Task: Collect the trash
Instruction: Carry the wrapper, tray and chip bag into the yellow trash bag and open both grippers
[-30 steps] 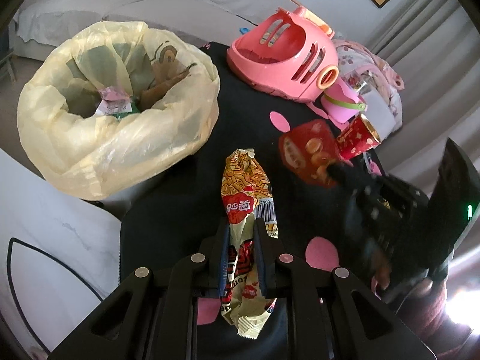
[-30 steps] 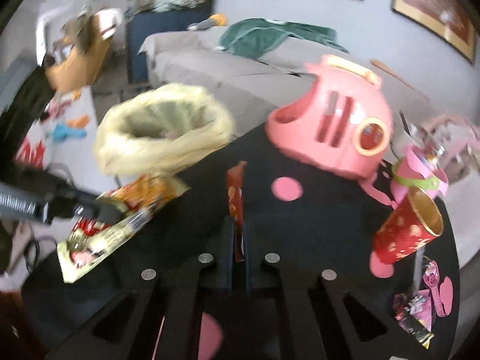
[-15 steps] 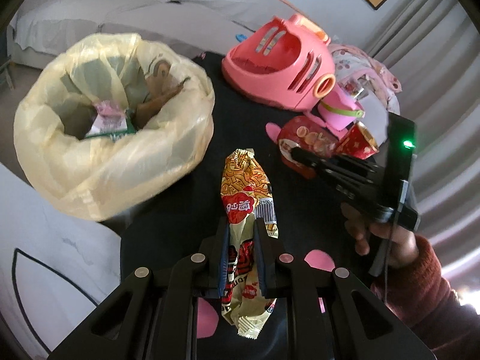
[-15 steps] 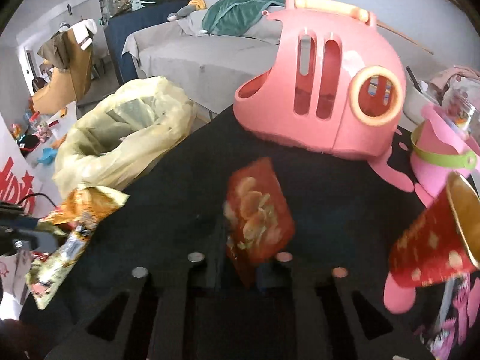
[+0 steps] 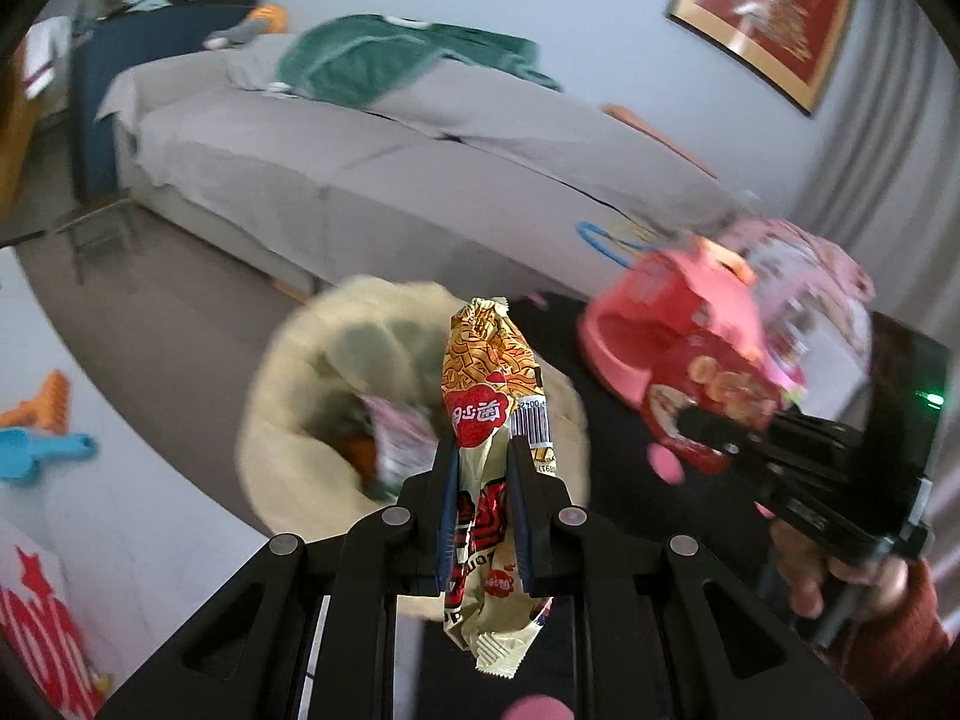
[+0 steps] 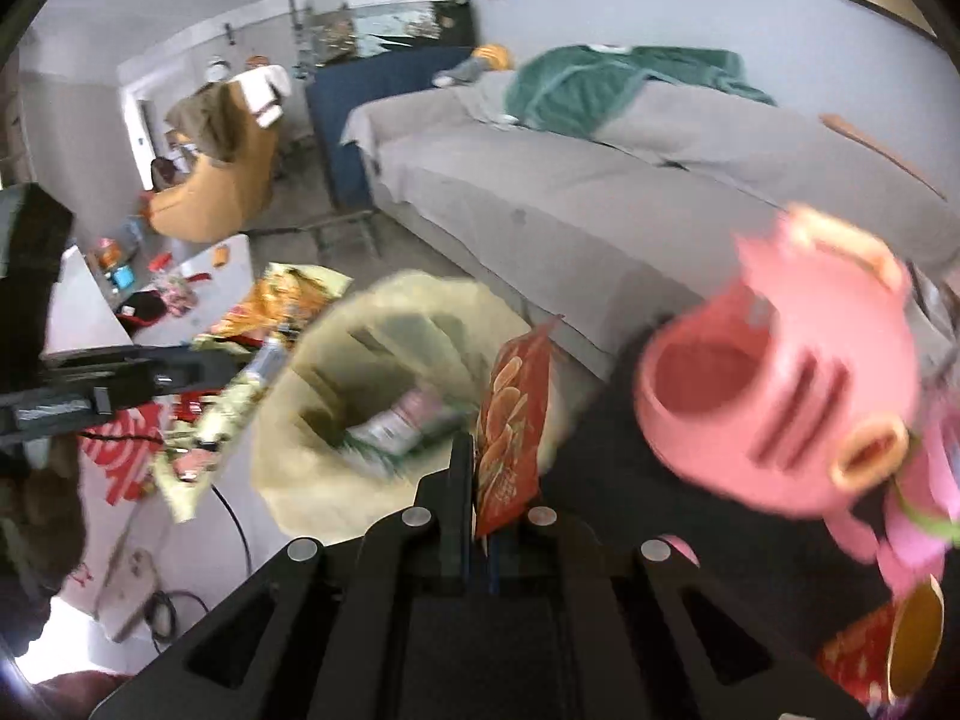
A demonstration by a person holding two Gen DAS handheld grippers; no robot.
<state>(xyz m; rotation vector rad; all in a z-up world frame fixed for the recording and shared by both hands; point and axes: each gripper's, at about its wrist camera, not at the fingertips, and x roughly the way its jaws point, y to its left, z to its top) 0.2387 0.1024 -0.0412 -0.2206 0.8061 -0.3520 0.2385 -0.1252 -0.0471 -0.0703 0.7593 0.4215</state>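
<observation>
Now both wrappers are off the table: left hand-held gripper (image 5: 483, 450) pinching noodle packet (image 5: 489, 396), right (image 6: 480, 468) red packet (image 6: 513, 420).

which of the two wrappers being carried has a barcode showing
The yellow noodle wrapper in the left gripper; the red wrapper in the right gripper shows none.

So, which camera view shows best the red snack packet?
The left wrist view: the red snack packet shows its printed face, clamped in the right gripper. The right wrist view shows it nearly edge-on between the shut fingers.
</observation>
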